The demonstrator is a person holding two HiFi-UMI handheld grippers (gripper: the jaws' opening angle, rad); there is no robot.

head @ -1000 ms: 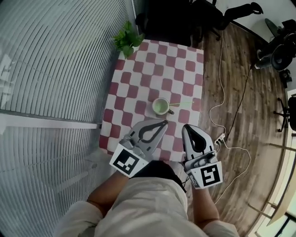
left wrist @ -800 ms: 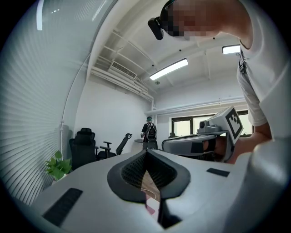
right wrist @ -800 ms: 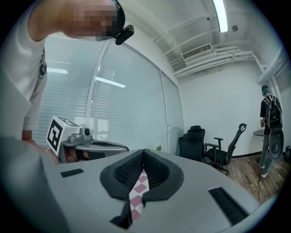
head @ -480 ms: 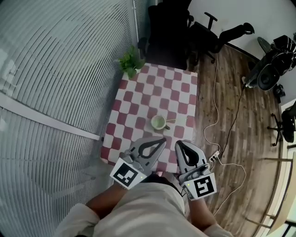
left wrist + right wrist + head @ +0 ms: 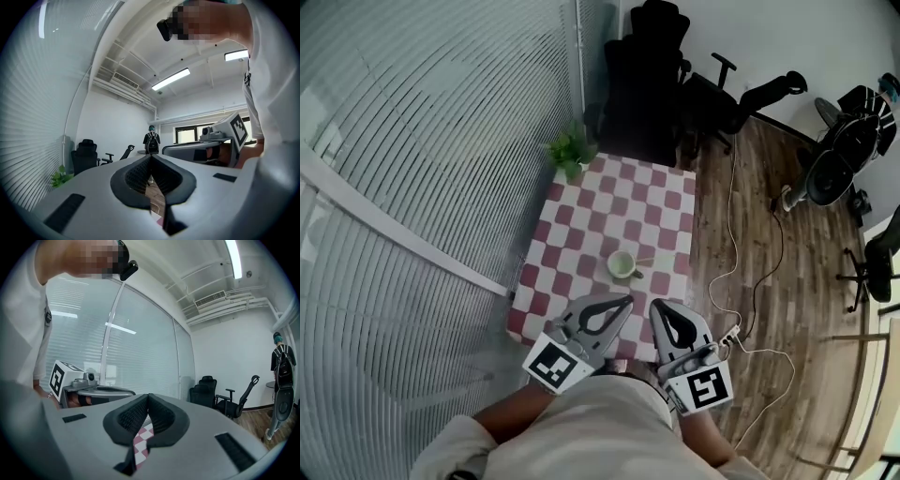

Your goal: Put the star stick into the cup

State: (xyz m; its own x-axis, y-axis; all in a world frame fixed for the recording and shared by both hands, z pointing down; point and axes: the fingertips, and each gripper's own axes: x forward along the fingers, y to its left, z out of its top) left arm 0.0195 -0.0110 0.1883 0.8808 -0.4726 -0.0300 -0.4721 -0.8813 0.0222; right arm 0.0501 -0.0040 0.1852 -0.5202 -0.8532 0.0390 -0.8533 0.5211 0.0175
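Currently left gripper point(image 5: 622, 301) and right gripper point(image 5: 662, 306) side by side near table point(image 5: 581, 202) edge, jaws of both pressed together, holding nothing. Stick point(image 5: 661, 258) leans in cup point(image 5: 622, 265).

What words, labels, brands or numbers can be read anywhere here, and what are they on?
No readable words, brands or numbers anywhere.
Left hand-held gripper: its cube bears a black-and-white square pattern, not letters.
Right hand-held gripper: its cube bears a like pattern, not letters.
Cup and checked table: no print shows.
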